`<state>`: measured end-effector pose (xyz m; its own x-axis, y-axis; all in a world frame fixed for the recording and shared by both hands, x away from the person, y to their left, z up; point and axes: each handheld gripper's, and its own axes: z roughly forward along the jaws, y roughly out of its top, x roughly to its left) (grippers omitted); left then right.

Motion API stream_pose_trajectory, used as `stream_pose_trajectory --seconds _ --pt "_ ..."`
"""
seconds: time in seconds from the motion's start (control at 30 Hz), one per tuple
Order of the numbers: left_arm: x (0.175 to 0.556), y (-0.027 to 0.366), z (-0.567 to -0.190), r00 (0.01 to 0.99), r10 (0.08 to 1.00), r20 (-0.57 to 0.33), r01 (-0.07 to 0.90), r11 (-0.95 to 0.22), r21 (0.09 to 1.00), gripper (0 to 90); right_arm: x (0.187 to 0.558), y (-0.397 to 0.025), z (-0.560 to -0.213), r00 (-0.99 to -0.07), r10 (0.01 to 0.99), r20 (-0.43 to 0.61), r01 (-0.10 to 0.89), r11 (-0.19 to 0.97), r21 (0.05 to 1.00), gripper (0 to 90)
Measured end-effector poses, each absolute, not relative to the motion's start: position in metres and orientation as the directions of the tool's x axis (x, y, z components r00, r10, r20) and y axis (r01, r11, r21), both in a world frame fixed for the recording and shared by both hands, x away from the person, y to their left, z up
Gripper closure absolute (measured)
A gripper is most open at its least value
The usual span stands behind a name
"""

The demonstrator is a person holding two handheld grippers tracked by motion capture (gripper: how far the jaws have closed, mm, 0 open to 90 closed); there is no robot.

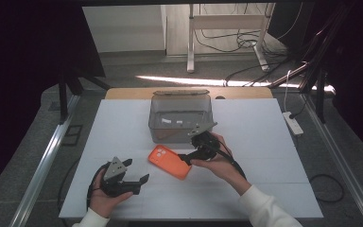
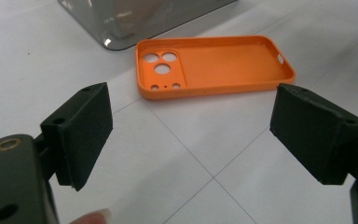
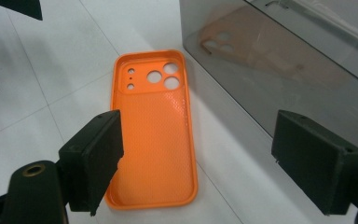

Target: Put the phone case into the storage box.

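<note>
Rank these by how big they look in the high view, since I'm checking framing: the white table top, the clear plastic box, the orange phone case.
1. white table top
2. clear plastic box
3. orange phone case

No close calls; each looks plainly smaller than the one before.

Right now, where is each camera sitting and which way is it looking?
High view: sits above the person's side, looking forward and down at the table; both hands, the left claw and right claw show.
Left gripper view: rides the left claw, looking past its open jaws at the phone case; a fingertip shows.
Right gripper view: rides the right claw, looking down along the phone case beside the clear box.
All three views share the orange phone case and the box.
</note>
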<state>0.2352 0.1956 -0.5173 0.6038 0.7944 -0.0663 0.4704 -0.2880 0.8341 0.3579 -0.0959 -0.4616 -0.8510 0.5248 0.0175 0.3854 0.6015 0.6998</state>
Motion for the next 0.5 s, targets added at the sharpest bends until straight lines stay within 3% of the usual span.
stream_pose_trajectory --seconds 0.5 --pt "0.2345 0.1954 -0.5171 0.607 0.792 -0.064 0.467 -0.291 0.835 13.7 0.3626 -0.0884 -0.4669 -0.859 0.511 0.032 0.394 0.621 0.678 18.2"
